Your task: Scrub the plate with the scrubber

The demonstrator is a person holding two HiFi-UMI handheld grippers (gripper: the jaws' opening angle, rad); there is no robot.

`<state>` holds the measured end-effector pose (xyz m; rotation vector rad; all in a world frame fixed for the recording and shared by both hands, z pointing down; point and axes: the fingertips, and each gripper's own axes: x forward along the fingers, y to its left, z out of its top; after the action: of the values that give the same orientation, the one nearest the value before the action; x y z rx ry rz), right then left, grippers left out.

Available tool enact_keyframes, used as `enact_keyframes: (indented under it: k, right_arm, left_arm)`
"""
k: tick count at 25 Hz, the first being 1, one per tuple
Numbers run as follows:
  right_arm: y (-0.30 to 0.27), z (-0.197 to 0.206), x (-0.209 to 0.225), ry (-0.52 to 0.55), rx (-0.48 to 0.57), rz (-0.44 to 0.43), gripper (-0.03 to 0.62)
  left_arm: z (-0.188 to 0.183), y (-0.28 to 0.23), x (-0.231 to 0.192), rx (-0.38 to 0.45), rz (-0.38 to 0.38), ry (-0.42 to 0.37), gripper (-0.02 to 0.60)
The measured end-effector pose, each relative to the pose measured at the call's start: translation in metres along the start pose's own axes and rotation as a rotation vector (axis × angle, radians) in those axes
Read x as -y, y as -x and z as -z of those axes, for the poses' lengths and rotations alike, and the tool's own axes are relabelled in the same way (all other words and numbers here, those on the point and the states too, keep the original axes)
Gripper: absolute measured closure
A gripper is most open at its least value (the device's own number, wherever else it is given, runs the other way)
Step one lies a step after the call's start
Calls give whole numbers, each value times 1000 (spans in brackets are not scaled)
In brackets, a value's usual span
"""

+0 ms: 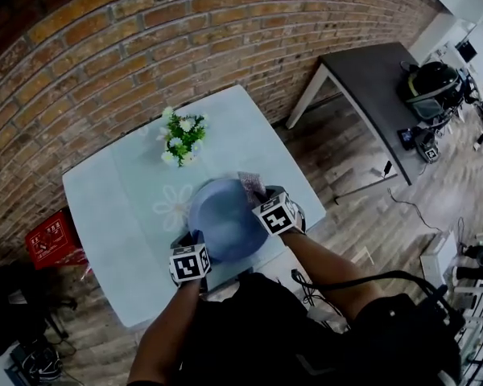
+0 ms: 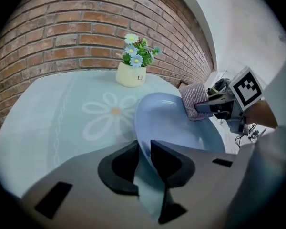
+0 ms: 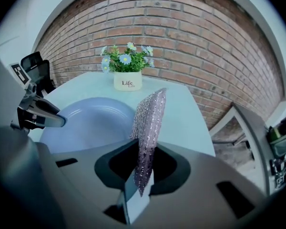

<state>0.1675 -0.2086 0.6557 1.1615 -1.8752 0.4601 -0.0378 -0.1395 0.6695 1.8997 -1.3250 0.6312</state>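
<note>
A blue plate (image 1: 225,215) rests on the pale table (image 1: 121,215), near its front edge. My left gripper (image 1: 195,238) is at the plate's near-left rim, and in the left gripper view the rim (image 2: 144,147) fills the gap between the jaws, which are shut on it. My right gripper (image 1: 256,193) is shut on a grey-purple mesh scrubber (image 1: 250,185). In the right gripper view the scrubber (image 3: 150,123) stands upright out of the jaws, just above the plate's right rim (image 3: 86,123). The left gripper view shows the scrubber (image 2: 194,97) over the plate's far-right edge (image 2: 176,123).
A white pot of flowers (image 1: 181,139) stands on the table behind the plate, in front of a brick wall. A flower pattern is printed on the tablecloth (image 2: 112,113). A red crate (image 1: 52,240) sits on the floor to the left. A dark table (image 1: 378,95) stands to the right.
</note>
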Motion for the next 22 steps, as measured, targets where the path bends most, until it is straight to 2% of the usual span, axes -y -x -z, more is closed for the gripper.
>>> enact_keyframes:
  k: [7, 10, 13, 19, 22]
  right_arm:
    - [15, 8, 1, -157, 9, -9, 523]
    - [33, -3, 0, -101, 59, -20, 523]
    - [46, -17, -2, 75, 95, -11, 523]
    - [44, -33, -3, 629, 76, 136, 523]
    - [43, -51, -13, 817, 124, 159, 523]
  left_arm:
    - [0, 0, 4, -20, 49, -26, 482]
    - [0, -1, 6, -18, 56, -40, 479]
    - [-1, -2, 6, -15, 55, -58, 480]
    - [-1, 0, 6, 4, 24, -22, 490]
    - [-2, 1, 5, 17, 1, 10, 500]
